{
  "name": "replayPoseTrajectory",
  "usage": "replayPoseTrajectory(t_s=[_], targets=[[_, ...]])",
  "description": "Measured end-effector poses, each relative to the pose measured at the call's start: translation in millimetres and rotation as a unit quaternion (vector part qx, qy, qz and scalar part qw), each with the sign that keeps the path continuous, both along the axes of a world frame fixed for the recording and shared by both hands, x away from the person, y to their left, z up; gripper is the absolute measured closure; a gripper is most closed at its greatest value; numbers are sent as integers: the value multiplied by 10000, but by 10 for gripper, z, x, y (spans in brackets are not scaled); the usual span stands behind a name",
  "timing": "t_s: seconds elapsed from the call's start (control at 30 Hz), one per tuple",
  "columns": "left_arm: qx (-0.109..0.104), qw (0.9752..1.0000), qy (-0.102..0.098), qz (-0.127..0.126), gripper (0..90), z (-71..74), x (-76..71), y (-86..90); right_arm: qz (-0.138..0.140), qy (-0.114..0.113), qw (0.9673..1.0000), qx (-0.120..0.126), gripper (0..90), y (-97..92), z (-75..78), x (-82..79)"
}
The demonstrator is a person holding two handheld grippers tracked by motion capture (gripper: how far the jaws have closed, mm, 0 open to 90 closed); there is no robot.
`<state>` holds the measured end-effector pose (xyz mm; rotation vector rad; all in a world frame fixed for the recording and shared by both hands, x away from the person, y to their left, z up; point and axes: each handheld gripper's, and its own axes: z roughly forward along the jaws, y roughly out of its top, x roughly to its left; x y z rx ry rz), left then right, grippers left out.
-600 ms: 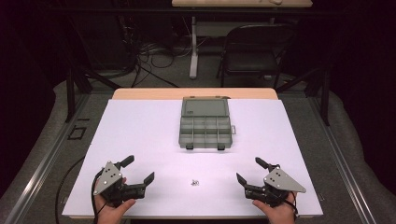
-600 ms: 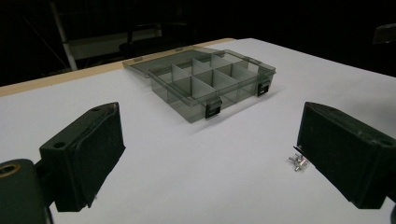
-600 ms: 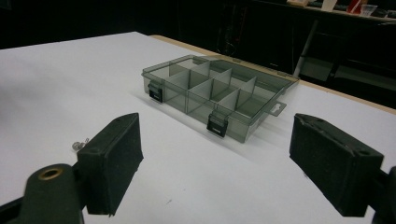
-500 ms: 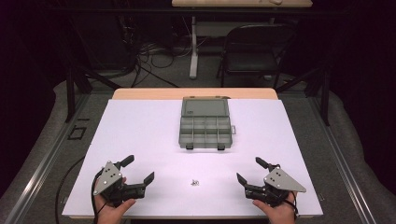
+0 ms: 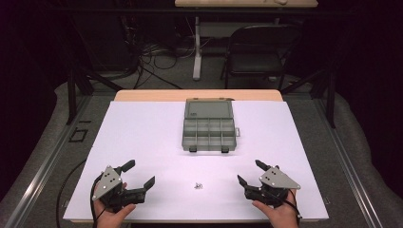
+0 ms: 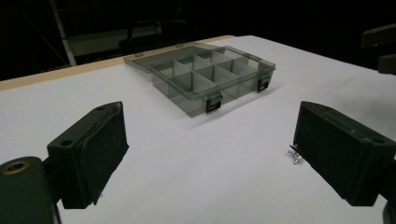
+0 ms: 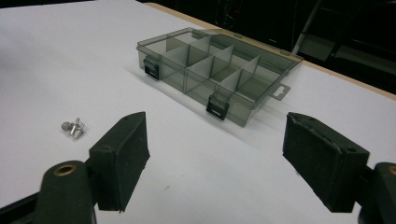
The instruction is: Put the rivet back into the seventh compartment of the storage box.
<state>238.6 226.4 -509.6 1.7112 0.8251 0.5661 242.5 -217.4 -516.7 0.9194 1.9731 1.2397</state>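
A grey translucent compartment box (image 5: 209, 127) lies open on the white table sheet (image 5: 142, 137), with its lid folded back toward the far edge. It appears as the box (image 6: 208, 77) and the box (image 7: 215, 70) in both gripper views, its compartments looking empty. A small metal wing screw (image 5: 198, 185) lies near the front edge between the hands; the screw (image 7: 73, 128) sits left of the right gripper's jaws, and the screw (image 6: 294, 156) peeks beside the left gripper's far jaw. My left gripper (image 5: 140, 174) stands open at front left. My right gripper (image 5: 250, 172) stands open at front right, holding nothing.
A wooden table edge (image 5: 199, 95) shows beyond the sheet. A dark chair (image 5: 259, 52) and floor cables (image 5: 152, 57) lie behind the table. Metal rails (image 5: 47, 156) flank both sides.
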Motion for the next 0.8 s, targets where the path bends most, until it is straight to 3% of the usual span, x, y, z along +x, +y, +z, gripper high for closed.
replayPoseTrajectory(t_s=[0.1, 0.3, 0.47, 0.57, 0.67, 0.8], targets=[[-5, 10000, -12, 3, 104, 1, 2, -1, 53, 105, 9999, 8, 244, 40, 25, 9], [-37, 10000, 19, 23, 110, -5, 15, -15, 200, 223, 9990, -342, 302, 87, 77, 25], [-3, 10000, 28, -16, 114, -2, 12, -29, 144, 287, 9982, -513, 302, 126, 88, 47], [39, 10000, 36, -5, 120, -5, 11, -30, 276, 428, 9979, -409, 308, 149, 97, 68], [20, 10000, 73, -7, 120, -1, 9, -18, 284, 626, 9962, -531, 308, 184, 127, 92], [3, 10000, 65, 7, 120, -5, 12, -18, 452, 812, 9947, -444, 336, 250, 191, 132]])
